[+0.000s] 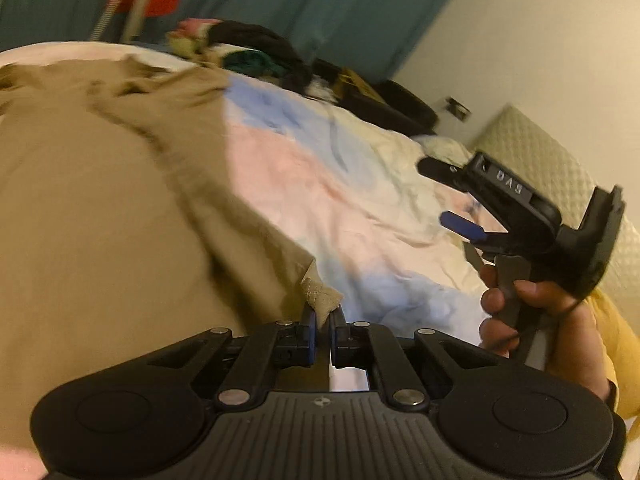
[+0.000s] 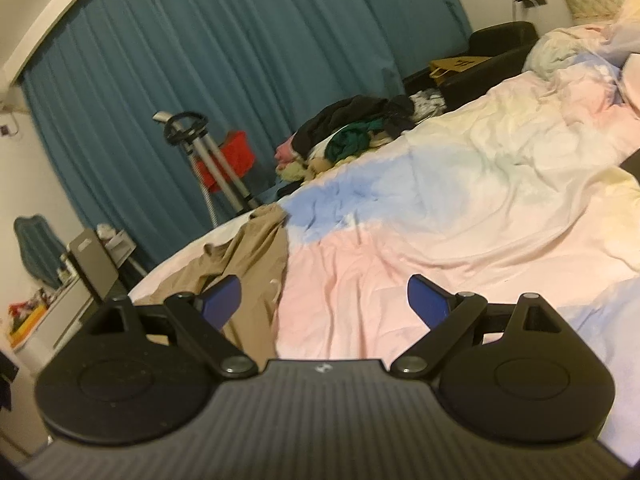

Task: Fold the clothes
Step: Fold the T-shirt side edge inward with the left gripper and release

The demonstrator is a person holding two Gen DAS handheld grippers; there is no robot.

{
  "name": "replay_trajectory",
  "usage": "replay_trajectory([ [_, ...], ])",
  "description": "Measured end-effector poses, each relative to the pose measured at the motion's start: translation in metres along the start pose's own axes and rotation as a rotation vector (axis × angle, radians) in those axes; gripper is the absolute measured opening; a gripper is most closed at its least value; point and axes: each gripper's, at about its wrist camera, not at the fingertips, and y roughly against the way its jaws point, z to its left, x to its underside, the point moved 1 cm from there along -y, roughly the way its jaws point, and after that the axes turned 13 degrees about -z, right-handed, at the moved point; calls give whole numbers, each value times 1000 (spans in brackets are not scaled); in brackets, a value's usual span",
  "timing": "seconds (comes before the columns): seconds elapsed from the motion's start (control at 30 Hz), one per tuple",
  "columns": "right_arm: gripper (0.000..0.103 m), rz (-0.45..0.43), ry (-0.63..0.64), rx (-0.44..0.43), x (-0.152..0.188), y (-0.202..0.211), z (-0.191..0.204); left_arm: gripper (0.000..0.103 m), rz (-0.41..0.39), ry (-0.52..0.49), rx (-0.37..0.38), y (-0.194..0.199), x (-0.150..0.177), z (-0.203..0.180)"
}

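On the bed (image 2: 460, 216), the tan garment (image 1: 100, 200) lies spread; my left claw (image 1: 323, 326) is clenched on its hem corner, right claw (image 2: 324, 304) released, holding nothing. Fold apparently underway; next I'd judge the pinched corner needs carrying across the cloth.

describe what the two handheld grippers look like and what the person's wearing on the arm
Both the left gripper and right gripper are black, with ribbed grey bodies, round side discs, silver pivot pins and blue-padded jaws. The right one bears pale lettering. The sleeve is yellow.
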Motion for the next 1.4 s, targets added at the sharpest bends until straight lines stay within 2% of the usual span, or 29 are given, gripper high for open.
replay_trajectory([
  [0.07,91,20,16,-20,4,-1,6,5,9,46,-47,24,4,17],
  [0.2,91,62,69,-44,11,-4,23,3,106,70,-182,38,18,52],
  [0.27,91,79,92,-56,15,-6,31,3,164,156,-211,34,22,72],
  [0.33,91,94,116,-73,19,-6,39,5,184,201,-214,32,19,81],
  [0.37,91,101,133,-78,21,-5,42,12,180,204,-210,31,18,82],
  [0.4,91,107,151,-82,23,-5,45,25,177,205,-206,30,16,82],
  [0.47,91,119,183,-90,28,-4,50,38,180,188,-201,28,13,79],
  [0.53,91,129,197,-100,29,-4,54,43,183,142,-206,25,11,74],
  [0.6,91,130,206,-111,30,-3,57,54,174,104,-209,26,10,66],
  [0.63,91,128,210,-116,30,-2,58,58,158,89,-220,27,9,64],
  [0.7,91,121,217,-116,29,-1,60,74,127,59,-242,30,7,59],
  [0.8,91,109,220,-111,28,0,60,83,70,27,-256,40,1,53],
  [1.13,91,55,203,-131,25,11,64,96,-149,-117,-246,52,-38,15],
  [1.3,91,-4,216,-153,21,20,71,98,-255,-229,-280,52,-53,-1],
  [1.4,91,-35,224,-165,19,25,74,100,-332,-259,-292,57,-62,-7],
])
